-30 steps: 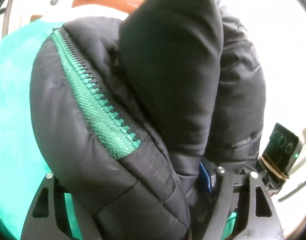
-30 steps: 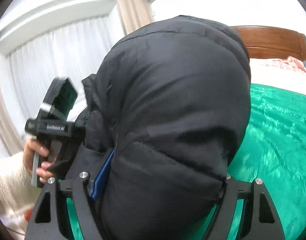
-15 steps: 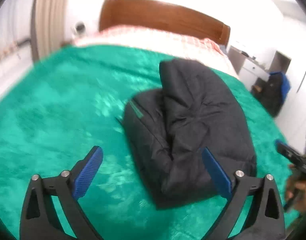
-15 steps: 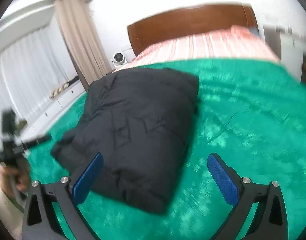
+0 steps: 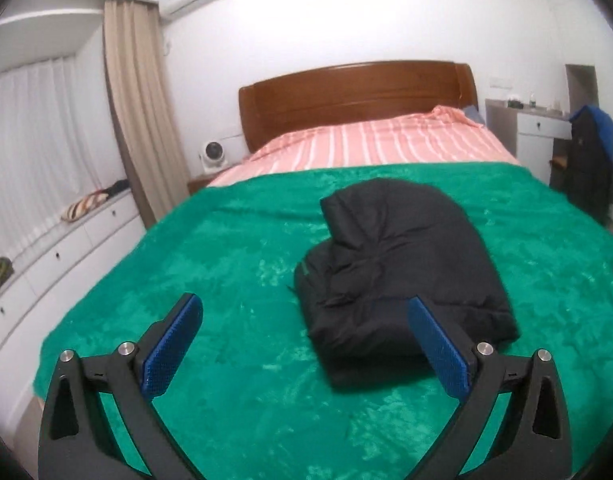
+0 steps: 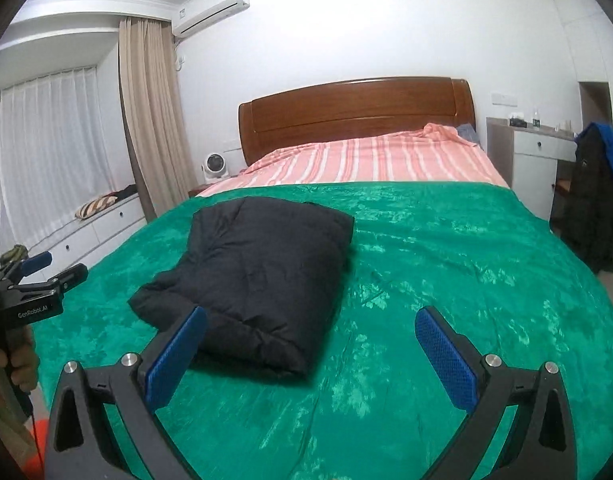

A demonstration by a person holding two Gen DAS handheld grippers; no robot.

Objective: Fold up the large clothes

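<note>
A black puffer jacket (image 5: 402,264) lies folded into a thick bundle on the green blanket (image 5: 226,264) of a bed. In the left wrist view my left gripper (image 5: 304,308) is open and empty, held back from the bundle's near left corner. In the right wrist view the jacket (image 6: 262,272) sits left of centre on the blanket (image 6: 446,280). My right gripper (image 6: 311,316) is open and empty too, just short of the bundle's near right side. The left gripper (image 6: 62,264) also shows at the left edge of that view, held by a hand (image 6: 18,364).
A wooden headboard (image 5: 354,96) and a pink striped sheet (image 5: 378,148) lie beyond the blanket. White drawers (image 5: 66,252) run along the left under curtains, with a small fan (image 5: 212,156) in the corner. A dark coat (image 5: 590,168) hangs by a white desk on the right.
Both grippers have let go of the black jacket and pulled back from it. It was pressed between the jaws and now rests on the blanket. Both pairs of jaws have spread wide.
</note>
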